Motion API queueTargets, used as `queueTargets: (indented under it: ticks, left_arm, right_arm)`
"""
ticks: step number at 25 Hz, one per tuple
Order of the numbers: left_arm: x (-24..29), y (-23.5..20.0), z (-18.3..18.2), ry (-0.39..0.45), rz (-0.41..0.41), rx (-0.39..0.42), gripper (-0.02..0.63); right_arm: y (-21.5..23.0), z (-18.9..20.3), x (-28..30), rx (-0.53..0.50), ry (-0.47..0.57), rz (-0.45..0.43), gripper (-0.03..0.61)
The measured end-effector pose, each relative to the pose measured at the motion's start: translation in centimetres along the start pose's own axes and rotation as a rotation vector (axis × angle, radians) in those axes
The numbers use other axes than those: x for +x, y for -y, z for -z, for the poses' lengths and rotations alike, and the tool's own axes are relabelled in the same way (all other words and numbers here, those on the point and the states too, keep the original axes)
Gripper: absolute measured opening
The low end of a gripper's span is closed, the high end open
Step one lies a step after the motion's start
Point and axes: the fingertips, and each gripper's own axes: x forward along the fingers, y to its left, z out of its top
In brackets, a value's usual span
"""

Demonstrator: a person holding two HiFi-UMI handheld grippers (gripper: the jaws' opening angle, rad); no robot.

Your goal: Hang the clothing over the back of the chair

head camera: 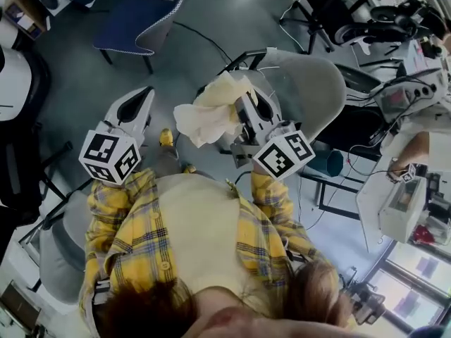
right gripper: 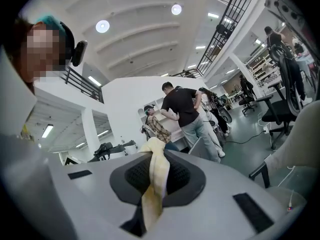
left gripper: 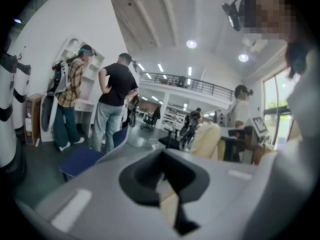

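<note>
A cream garment point(head camera: 204, 118) hangs bunched in front of me, above the floor. My right gripper point(head camera: 239, 98) is shut on it; in the right gripper view a fold of the garment point(right gripper: 156, 176) runs up between the closed jaws and sticks out past the tips of the right gripper point(right gripper: 157, 156). My left gripper point(head camera: 146, 91) is to the left of the garment, apart from it. In its own view the left gripper point(left gripper: 162, 156) has its jaws together with nothing sticking out. The grey chair point(head camera: 310, 83) stands just right of the garment, with its back beside my right gripper.
A blue chair point(head camera: 134, 20) stands further ahead on the floor, with cables point(head camera: 211, 44) lying beside it. Desks with equipment point(head camera: 409, 90) fill the right side. Two people point(left gripper: 115, 104) stand at a shelf beyond the blue chair point(left gripper: 82, 161).
</note>
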Motion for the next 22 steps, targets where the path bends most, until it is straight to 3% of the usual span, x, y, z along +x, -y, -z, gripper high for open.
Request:
queueTargets:
  ticks: [22]
  left_arm:
    - [5.7,-9.9,-4.9,-0.023,0.061,0.009,0.008]
  right_arm:
    - [3.0,-4.3,14.2,-0.037,0.036,0.06,0.035]
